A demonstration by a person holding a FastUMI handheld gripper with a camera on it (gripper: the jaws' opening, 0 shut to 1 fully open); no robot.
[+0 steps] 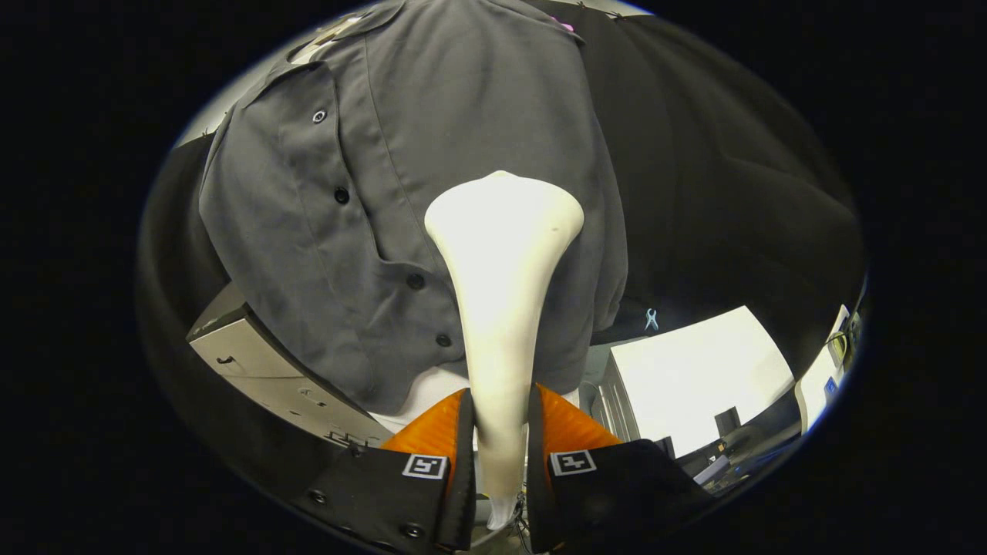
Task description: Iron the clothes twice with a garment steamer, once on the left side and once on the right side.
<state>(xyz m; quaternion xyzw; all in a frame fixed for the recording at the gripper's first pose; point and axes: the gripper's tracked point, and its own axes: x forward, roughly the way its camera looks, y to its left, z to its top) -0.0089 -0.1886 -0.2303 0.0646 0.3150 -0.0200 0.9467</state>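
Gripper view: the gripper (500, 432) pinches the handle of the white garment steamer (501, 308) between both fingers. The steamer's flared head lies against the right front panel of the hanging grey shirt (347, 231), beside the button placket, above the hem.

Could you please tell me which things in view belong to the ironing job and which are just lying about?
Job:
- garment steamer, clamped by the gripper
- grey shirt, hanging beyond the fingers

Lying about:
- grey cabinet
- white tabletop
- small clip
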